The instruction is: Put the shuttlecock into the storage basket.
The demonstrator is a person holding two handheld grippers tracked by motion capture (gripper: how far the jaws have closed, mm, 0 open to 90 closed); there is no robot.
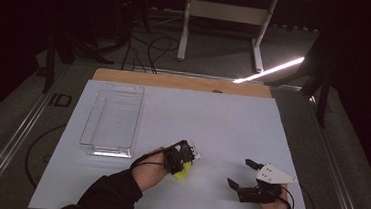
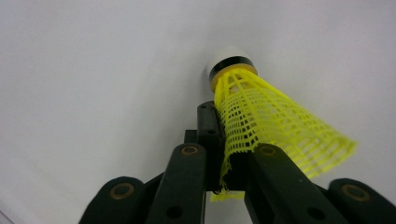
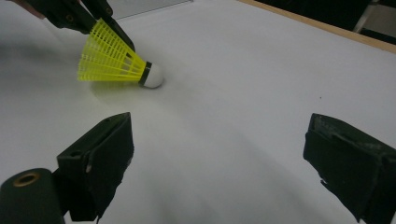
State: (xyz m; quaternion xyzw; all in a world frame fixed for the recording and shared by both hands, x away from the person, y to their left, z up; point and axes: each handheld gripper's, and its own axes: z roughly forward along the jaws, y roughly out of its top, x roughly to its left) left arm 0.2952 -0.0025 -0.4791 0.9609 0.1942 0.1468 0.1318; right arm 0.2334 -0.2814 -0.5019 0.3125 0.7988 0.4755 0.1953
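The left claw point(image 1: 185, 160) pinches the skirt of a yellow shuttlecock point(image 2: 266, 121), whose white cork tip rests on the table point(image 1: 222, 122); that forearm angles in from below. The right claw point(image 1: 240, 174), jaws spread wide and holding nothing, hovers low nearby. A clear tray point(image 1: 113, 120) sits farther left.
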